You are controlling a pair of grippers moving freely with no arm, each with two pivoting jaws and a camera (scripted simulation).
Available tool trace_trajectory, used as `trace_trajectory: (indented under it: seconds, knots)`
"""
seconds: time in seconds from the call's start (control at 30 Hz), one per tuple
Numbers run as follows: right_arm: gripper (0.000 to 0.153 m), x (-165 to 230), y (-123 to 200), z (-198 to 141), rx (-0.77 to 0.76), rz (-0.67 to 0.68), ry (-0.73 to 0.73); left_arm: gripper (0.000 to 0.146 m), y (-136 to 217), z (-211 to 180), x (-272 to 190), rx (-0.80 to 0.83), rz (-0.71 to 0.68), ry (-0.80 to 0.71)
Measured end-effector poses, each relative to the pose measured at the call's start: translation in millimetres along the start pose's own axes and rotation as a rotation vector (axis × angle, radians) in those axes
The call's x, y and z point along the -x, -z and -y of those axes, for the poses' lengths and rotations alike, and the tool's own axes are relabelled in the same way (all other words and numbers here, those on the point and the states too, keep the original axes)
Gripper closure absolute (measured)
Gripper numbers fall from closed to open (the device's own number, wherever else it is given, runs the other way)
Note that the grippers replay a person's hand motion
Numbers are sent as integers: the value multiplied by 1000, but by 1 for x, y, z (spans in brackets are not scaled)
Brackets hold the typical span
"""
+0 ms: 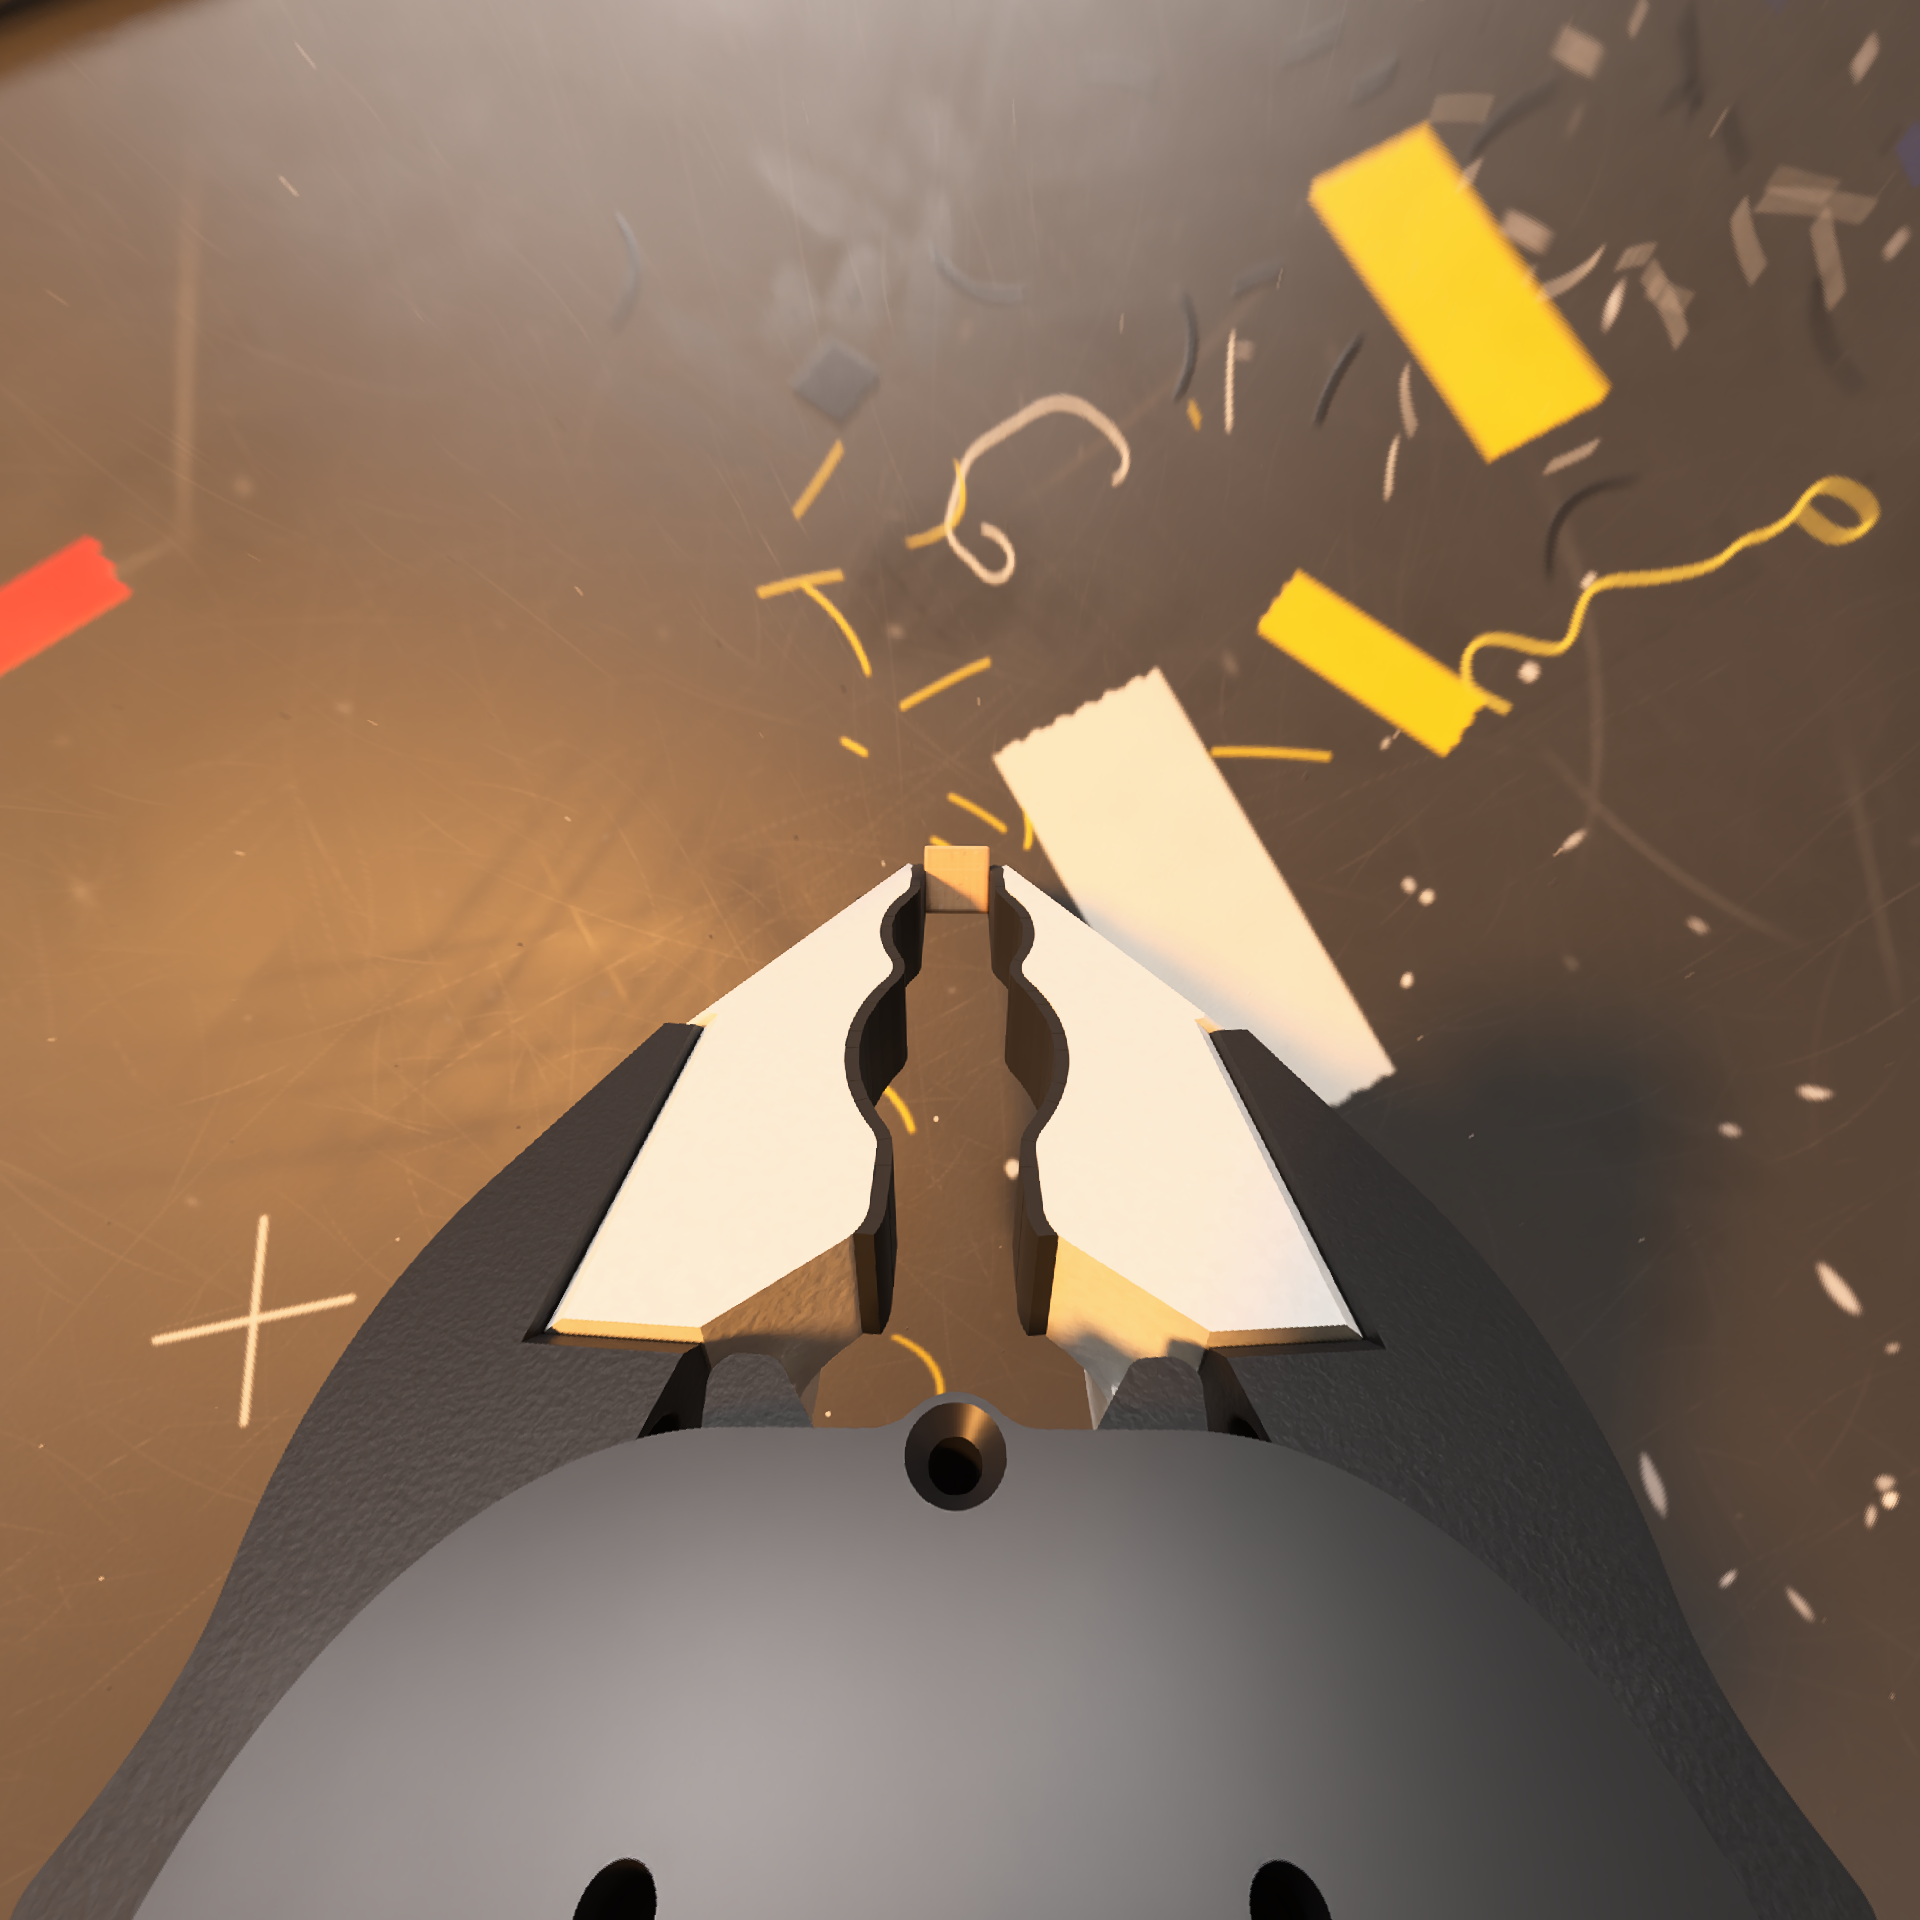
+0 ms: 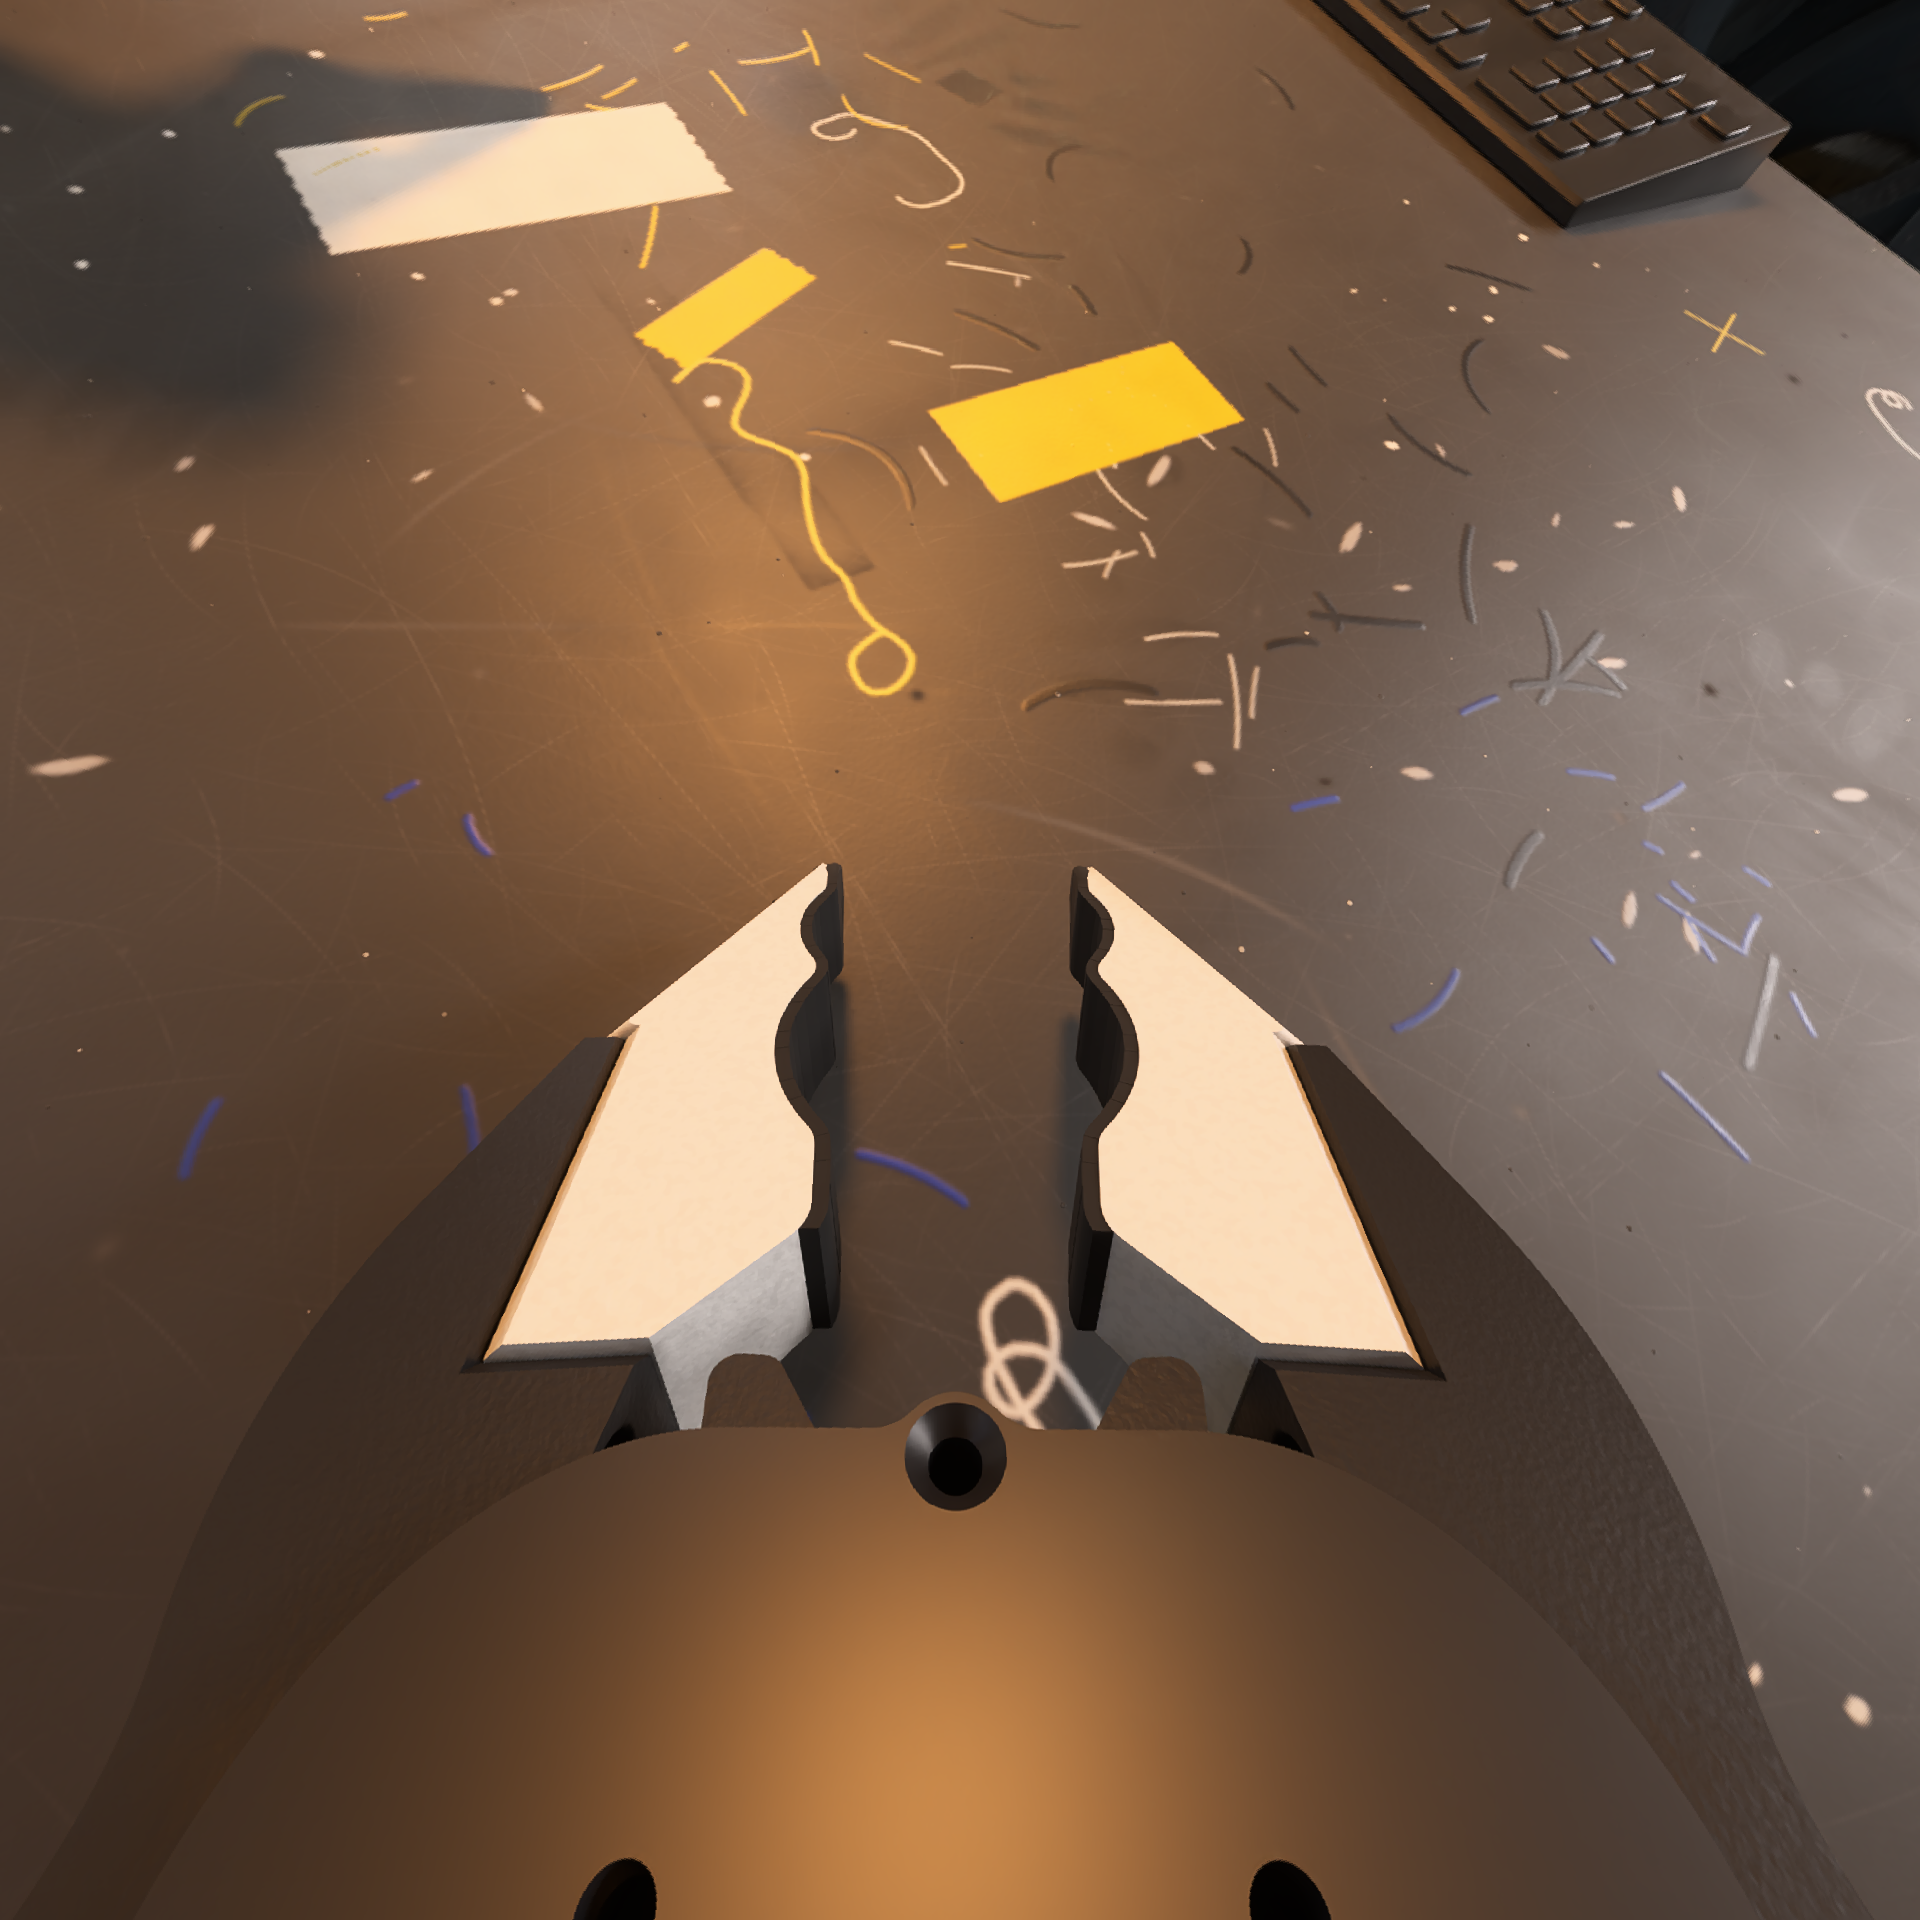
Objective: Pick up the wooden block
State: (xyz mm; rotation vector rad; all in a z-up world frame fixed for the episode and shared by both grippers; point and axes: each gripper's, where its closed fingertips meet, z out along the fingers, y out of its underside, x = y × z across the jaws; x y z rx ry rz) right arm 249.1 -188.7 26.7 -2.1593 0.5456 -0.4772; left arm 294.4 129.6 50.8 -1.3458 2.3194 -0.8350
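The left gripper (image 1: 956, 878) has its jaws drawn close together, pinching the wooden block (image 1: 956, 878) at the very fingertips. Only one small, pale, roughly square face of the block and a sliver of its top are visible; its long axis cannot be determined from this view, since the block appears nearly cubic. The visible face is turned back toward the camera, and its edges run square to the fingers.

Past the fingertips lies the dark, scratched tabletop (image 1: 416, 831). A cream paper strip (image 1: 1184, 873) lies flat just right of the block, running diagonally. Beyond it are a small yellow strip (image 1: 1366, 660) and a larger yellow strip (image 1: 1455, 291). A red strip (image 1: 57, 603) lies at the left edge.

The right gripper (image 2: 956, 883) has its jaws spread apart with nothing between them. It is poised over the same tabletop (image 2: 416, 727). The cream paper strip (image 2: 499, 177) and both yellow strips (image 2: 1081, 416) lie well ahead. A dark keyboard (image 2: 1558, 94) occupies the upper right corner.
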Motion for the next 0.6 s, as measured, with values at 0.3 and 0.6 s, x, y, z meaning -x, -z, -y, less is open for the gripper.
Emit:
trace_trajectory:
  seconds: [0.3,0.6]
  knots:
    - [109,0,-1,-1,7,-4,9,135,30,29,5,-322,46,76]
    - [109,-1,0,0,-5,-2,-2,135,139,95,-81,-819,-205,-13]
